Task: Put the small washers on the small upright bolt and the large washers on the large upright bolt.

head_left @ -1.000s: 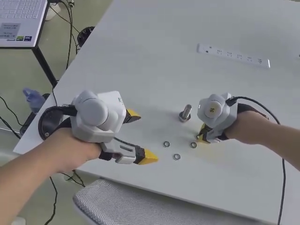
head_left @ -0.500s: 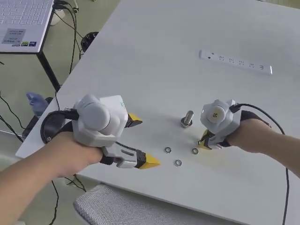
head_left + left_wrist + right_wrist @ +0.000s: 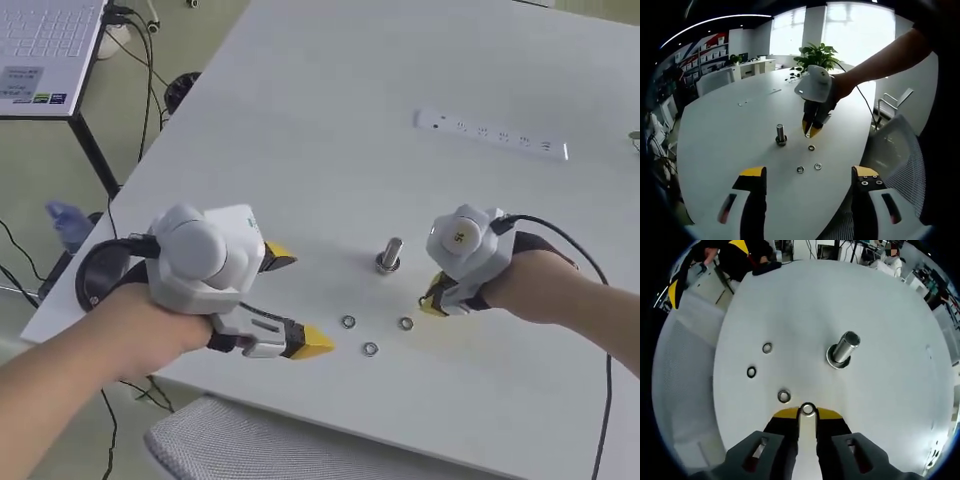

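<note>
The right tool has its jaws pressed together on one washer, pinched at the rim, at lower centre of the right gripper view. The left tool is spread wide and holds nothing.

Handling, as judged: the washer is light, stiff, thin and slick metal, so grip it edge-on across the rim.

In the head view three loose washers lie at centre frame on the desk, near the upright bolt. A power strip lies upper right, well apart. Nothing blocks the bolt.
</note>
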Demonstrator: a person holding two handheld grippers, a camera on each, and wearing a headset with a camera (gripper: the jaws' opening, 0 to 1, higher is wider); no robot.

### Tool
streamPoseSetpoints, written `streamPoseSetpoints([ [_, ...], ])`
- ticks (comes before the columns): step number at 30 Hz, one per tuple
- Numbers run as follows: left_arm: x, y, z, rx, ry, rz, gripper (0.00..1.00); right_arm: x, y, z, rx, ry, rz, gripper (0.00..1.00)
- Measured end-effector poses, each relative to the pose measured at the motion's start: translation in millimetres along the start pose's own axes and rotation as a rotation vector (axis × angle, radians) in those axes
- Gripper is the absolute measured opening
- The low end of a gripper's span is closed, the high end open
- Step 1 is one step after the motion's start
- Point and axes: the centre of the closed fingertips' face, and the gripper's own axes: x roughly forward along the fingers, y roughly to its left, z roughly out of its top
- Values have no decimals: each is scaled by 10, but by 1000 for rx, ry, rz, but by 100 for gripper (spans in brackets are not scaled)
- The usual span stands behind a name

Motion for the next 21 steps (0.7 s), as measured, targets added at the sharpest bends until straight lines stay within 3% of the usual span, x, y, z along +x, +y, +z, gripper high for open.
streamPoseSetpoints([
  [8, -8, 37, 28, 2, -20, 30, 78, -134, 20, -167, 37, -8, -19, 12],
  [18, 22, 40, -107, -3, 30, 21, 78, -382, 63, -356, 83, -28, -47, 12],
  [21, 25, 52, -120, -8, 28, 26, 81, -426, 70, -418, 89, -27, -51, 12],
])
